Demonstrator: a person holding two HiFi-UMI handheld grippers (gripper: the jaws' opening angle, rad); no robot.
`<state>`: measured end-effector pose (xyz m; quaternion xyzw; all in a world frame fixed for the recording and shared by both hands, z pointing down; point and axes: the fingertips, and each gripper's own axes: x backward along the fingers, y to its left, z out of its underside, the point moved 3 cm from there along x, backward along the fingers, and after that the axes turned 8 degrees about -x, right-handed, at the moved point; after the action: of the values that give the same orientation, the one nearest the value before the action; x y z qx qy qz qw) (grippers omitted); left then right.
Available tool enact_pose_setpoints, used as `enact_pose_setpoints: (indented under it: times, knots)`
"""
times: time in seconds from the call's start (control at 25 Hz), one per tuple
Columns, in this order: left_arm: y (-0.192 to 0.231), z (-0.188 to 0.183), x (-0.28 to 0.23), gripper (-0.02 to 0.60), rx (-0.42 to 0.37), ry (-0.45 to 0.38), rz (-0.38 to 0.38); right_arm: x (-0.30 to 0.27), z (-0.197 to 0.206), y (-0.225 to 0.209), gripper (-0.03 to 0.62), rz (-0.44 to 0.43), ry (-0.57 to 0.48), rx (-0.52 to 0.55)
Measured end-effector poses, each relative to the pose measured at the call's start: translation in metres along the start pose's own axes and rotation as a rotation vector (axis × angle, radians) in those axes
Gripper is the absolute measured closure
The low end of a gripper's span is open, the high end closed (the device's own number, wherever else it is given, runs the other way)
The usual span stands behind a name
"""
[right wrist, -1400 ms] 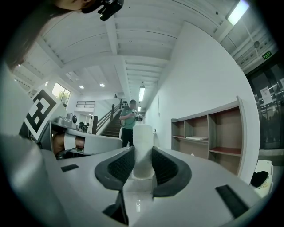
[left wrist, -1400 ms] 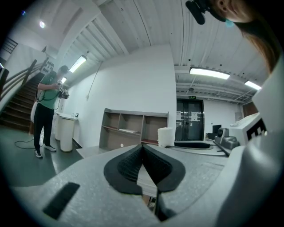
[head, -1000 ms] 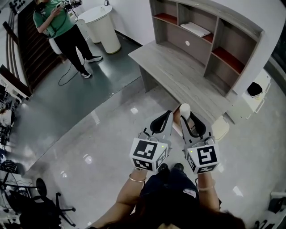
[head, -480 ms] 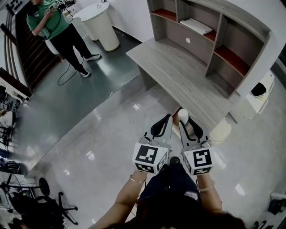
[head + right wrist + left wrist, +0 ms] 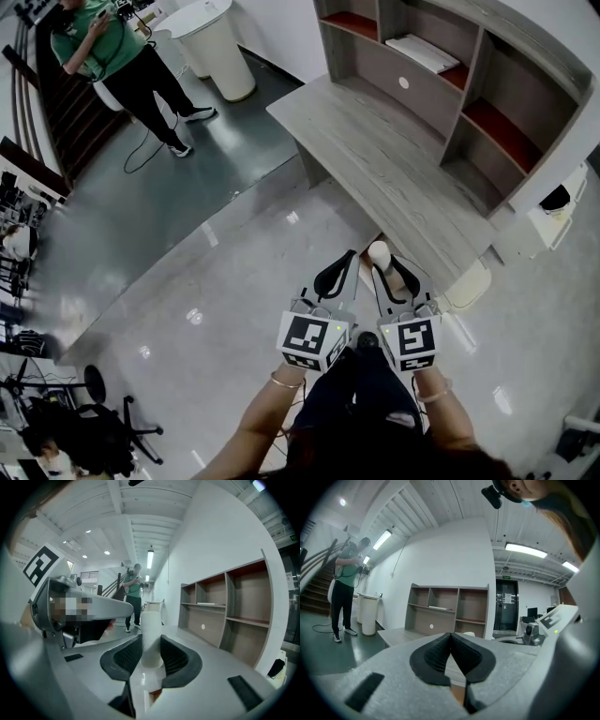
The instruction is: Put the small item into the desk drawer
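Observation:
The small item is a white cylinder standing upright between the jaws of my right gripper, which is shut on it; in the right gripper view the cylinder sits between both ribbed pads. My left gripper is beside it on the left, its jaws shut with nothing between them, and its pads meet at the tips. Both grippers hover over the floor just in front of the grey wooden desk. I cannot make out a drawer front under the desk's edge.
A shelf hutch stands on the desk's far side, with a flat white item on one shelf. A person in a green top stands at the far left near a white round pedestal. An office chair is at bottom left.
Both grippers have sunk lower and shifted a little with the person's stance. The white cylinder stays gripped in the right gripper and the left jaws stay shut.

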<state>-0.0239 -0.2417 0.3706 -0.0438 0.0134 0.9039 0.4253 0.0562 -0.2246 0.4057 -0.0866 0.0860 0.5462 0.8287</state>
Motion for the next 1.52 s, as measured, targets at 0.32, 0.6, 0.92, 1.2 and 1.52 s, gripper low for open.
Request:
enact_pose_setpoints:
  times: [0.32, 0.6, 0.92, 1.2, 1.52]
  knots:
    - [0.011, 0.036, -0.02, 0.566, 0.027, 0.023, -0.018, -0.028, 0.03, -0.012, 0.487, -0.037, 0.066, 0.016]
    - [0.021, 0.067, -0.033, 0.566, 0.031, 0.052, -0.029, -0.05, 0.067, -0.023, 0.487, -0.036, 0.143, 0.033]
    - [0.029, 0.102, -0.046, 0.566, 0.066, 0.074, -0.025, -0.068, 0.112, -0.03, 0.485, -0.039, 0.229, 0.061]
    - [0.034, 0.13, -0.057, 0.566, 0.109, 0.084, -0.028, -0.084, 0.143, -0.034, 0.487, -0.041, 0.272, 0.096]
    - [0.034, 0.155, -0.065, 0.566, 0.113, 0.097, -0.013, -0.095, 0.185, -0.043, 0.486, -0.027, 0.353, 0.118]
